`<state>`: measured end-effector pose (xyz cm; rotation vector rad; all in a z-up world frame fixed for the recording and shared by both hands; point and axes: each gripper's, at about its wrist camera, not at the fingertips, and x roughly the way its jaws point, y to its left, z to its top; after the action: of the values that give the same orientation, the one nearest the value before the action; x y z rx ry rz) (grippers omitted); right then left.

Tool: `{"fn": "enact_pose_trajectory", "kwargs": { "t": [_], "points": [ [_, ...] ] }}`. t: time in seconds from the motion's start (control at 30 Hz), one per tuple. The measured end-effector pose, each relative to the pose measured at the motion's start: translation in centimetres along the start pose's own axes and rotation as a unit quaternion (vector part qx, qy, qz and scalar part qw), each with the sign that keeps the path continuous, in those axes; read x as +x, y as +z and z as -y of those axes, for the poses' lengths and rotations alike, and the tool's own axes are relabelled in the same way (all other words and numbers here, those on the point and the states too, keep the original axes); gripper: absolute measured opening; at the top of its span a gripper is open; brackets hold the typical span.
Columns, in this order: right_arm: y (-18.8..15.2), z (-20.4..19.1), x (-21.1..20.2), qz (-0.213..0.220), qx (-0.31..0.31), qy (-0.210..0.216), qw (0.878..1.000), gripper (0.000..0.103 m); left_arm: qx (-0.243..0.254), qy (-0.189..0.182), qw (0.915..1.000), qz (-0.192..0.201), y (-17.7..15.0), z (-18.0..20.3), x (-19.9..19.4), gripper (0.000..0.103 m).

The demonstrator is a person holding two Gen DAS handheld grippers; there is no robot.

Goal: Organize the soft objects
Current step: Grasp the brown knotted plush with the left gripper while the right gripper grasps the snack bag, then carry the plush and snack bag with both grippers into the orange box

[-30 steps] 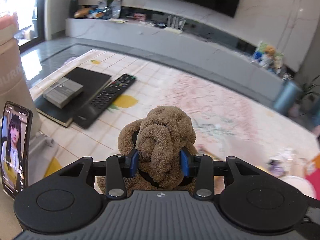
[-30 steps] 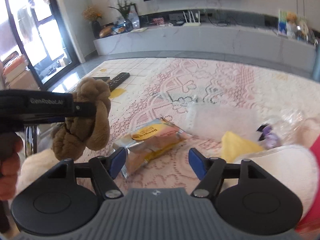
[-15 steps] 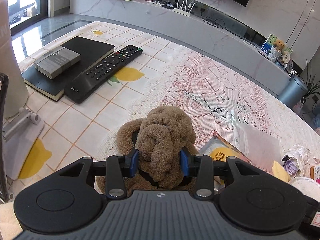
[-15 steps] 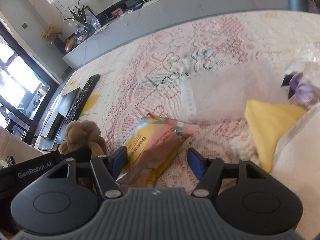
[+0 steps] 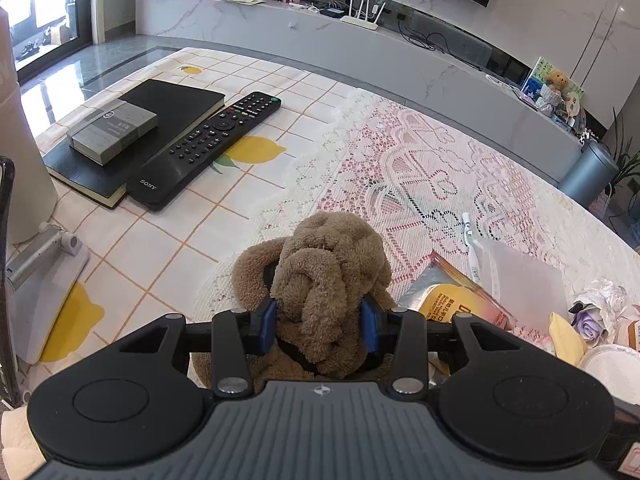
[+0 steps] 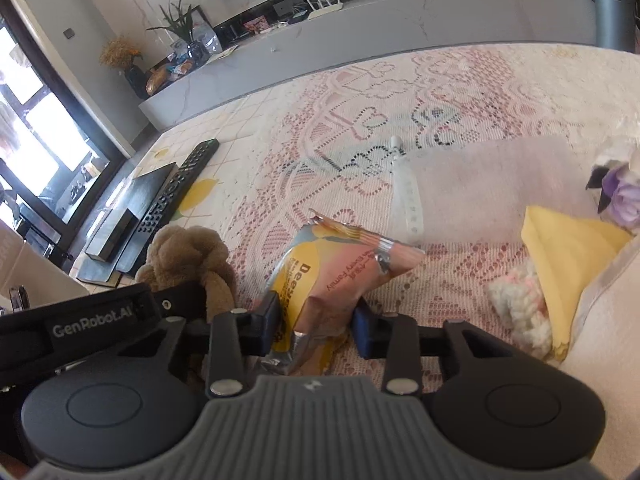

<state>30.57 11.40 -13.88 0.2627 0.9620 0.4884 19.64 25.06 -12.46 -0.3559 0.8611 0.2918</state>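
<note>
My left gripper point(image 5: 320, 326) is shut on a brown plush toy point(image 5: 320, 276), low over the lace tablecloth. The toy also shows in the right wrist view point(image 6: 188, 256), at the left beside the left gripper's black body. My right gripper point(image 6: 316, 326) is closed around a yellow and pink snack packet point(image 6: 332, 276) that lies on the cloth; both blue pads press its lower end. The packet also shows in the left wrist view point(image 5: 460, 304), right of the toy.
A black remote point(image 5: 208, 148), a black notebook point(image 5: 168, 104) and a grey box point(image 5: 112, 130) lie at the far left. A translucent zip pouch point(image 6: 480, 188), yellow cloth point(image 6: 568, 252), white knit piece point(image 6: 516, 304) and purple flower point(image 6: 624, 196) lie right. A phone stand point(image 5: 40, 280) is near left.
My right gripper moved down and forward onto the snack packet and closed on it. My left gripper lowered the plush toy toward the table.
</note>
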Motion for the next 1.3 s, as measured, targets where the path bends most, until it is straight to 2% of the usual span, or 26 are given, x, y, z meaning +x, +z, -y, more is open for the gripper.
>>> {"fn": "enact_pose_trajectory", "kwargs": {
  "t": [0.13, 0.23, 0.5, 0.77, 0.9, 1.07, 1.2, 1.3],
  "points": [
    [0.4, 0.3, -1.7, 0.012, -0.005, 0.002, 1.000, 0.024, 0.018, 0.000, 0.9997, 0.018, -0.1, 0.8, -1.2, 0.047],
    [0.6, 0.8, -3.7, 0.028, -0.002, 0.005, 1.000, 0.021, 0.026, -0.004, 0.9993, 0.026, -0.1, 1.5, -2.4, 0.047],
    [0.9, 2.5, -10.4, 0.068, 0.001, 0.019, 0.997, 0.019, 0.042, -0.043, 0.9971, 0.048, -1.1, 4.8, -7.1, 0.047],
    [-0.2, 5.7, -18.3, 0.111, 0.024, 0.015, 0.993, 0.019, 0.076, -0.091, 0.9909, 0.063, -2.3, 9.6, -11.8, 0.047],
    [-1.1, 7.6, -22.7, 0.146, 0.023, 0.000, 0.989, 0.019, 0.108, -0.107, 0.9849, 0.081, -3.2, 12.5, -14.2, 0.047],
    [-2.5, 11.1, -28.7, 0.196, 0.014, -0.041, 0.980, 0.019, 0.152, -0.118, 0.9752, 0.109, -4.3, 16.1, -16.7, 0.047],
    [-3.0, 15.3, -33.1, 0.214, 0.024, -0.068, 0.974, 0.019, 0.171, -0.169, 0.9654, 0.100, -4.7, 19.3, -17.3, 0.047],
    [-3.1, 18.4, -36.0, 0.226, 0.029, -0.090, 0.969, 0.019, 0.195, -0.210, 0.9539, 0.090, -5.2, 22.2, -17.5, 0.047]
  ]
}}
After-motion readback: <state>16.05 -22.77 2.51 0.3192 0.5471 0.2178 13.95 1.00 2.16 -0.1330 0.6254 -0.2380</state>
